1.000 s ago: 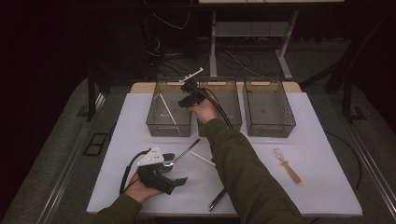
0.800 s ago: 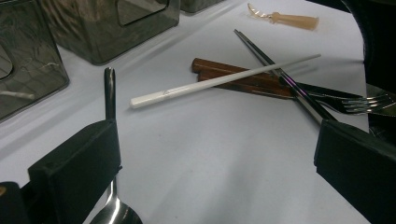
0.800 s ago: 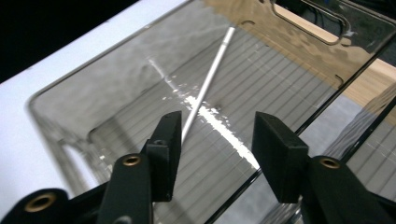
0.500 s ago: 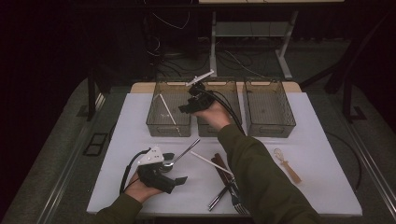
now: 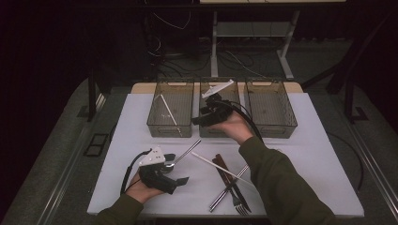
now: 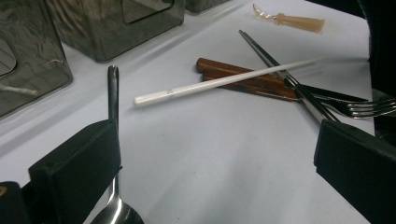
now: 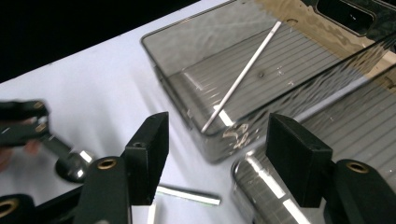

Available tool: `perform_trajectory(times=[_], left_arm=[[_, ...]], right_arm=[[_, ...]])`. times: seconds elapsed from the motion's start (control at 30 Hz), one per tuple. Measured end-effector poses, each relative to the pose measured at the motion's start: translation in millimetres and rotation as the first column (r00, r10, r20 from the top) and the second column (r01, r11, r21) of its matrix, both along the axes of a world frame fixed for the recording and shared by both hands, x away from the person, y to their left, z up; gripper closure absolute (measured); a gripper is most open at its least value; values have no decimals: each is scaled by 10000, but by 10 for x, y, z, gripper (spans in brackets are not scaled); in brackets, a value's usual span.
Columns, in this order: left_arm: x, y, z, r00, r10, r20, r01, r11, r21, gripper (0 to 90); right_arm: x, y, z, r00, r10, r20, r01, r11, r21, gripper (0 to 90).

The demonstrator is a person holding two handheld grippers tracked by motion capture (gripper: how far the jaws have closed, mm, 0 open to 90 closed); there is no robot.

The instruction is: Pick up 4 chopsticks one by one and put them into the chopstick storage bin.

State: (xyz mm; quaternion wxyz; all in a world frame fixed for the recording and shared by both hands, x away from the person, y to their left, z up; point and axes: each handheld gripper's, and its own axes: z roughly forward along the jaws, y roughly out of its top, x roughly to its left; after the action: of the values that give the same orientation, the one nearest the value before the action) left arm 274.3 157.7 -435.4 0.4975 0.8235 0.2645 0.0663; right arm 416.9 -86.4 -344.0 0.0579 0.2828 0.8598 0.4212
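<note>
My right gripper (image 5: 199, 118) (image 7: 219, 154) hovers open and empty over the front of the middle bin (image 5: 225, 93), its jaws pointing left. The left bin (image 5: 155, 117) (image 7: 187, 42) holds one white chopstick (image 5: 168, 110) (image 7: 243, 70). Near the table's front left, my left gripper (image 5: 177, 168) (image 6: 210, 158) rests open, straddling a metal spoon (image 5: 183, 154) (image 6: 112, 93) beside its left jaw. Another white chopstick (image 5: 216, 166) (image 6: 224, 81) lies on the table, across brown wooden handles (image 5: 220, 164) (image 6: 243, 77).
Metal chopsticks (image 5: 227, 190) (image 6: 280, 70), a fork (image 5: 237, 201) (image 6: 369, 107) and a dark knife (image 6: 327, 93) lie crossed at front centre. A tan utensil (image 6: 294, 18) lies farther right. The right bin (image 5: 270, 110) stands at the back.
My right gripper has drawn back toward the person and slightly right, from the bins' far rim to the middle bin's front. The arm no longer hides the cutlery. My left gripper is still.
</note>
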Motion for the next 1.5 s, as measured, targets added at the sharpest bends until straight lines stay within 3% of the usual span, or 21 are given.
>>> perform_trajectory(times=[0.37, 0.73, 0.9, 1.03, 1.2, 1.4, 1.5], left_arm=[[11, 13, -5, 9999, 155, 32, -155, 9999, 72, 0], [9, 30, -10, 9997, 241, 21, -242, 9997, 61, 0], [7, 31, -7, 10000, 58, 6, -58, 9999, 147, 0], [-3, 45, -3, 9999, 144, 74, -145, 9997, 190, 0], [-1, 54, -3, 9995, 298, -111, -296, 9994, 160, 0], [7, 72, 1, 9982, 502, -319, -495, 9985, 223, 0], [-5, 62, 3, 9985, 498, -215, -493, 9985, 231, 0]], right_arm=[[-342, -357, -80, 9981, 584, 212, -594, 9972, 450, 406], [-633, -797, -279, 9990, 387, 218, -403, 9960, 792, 426], [-740, -934, -342, 9993, 359, 140, -367, 9974, 626, 431], [-868, -1035, -414, 9989, 449, 122, -454, 9981, 422, 463], [-1015, -1163, -479, 9988, 489, 86, -492, 9984, 282, 508], [-1172, -1275, -582, 9981, 581, -210, -577, 9982, 169, 520], [-1232, -1318, -634, 9972, 594, -450, -585, 9981, 212, 522]])
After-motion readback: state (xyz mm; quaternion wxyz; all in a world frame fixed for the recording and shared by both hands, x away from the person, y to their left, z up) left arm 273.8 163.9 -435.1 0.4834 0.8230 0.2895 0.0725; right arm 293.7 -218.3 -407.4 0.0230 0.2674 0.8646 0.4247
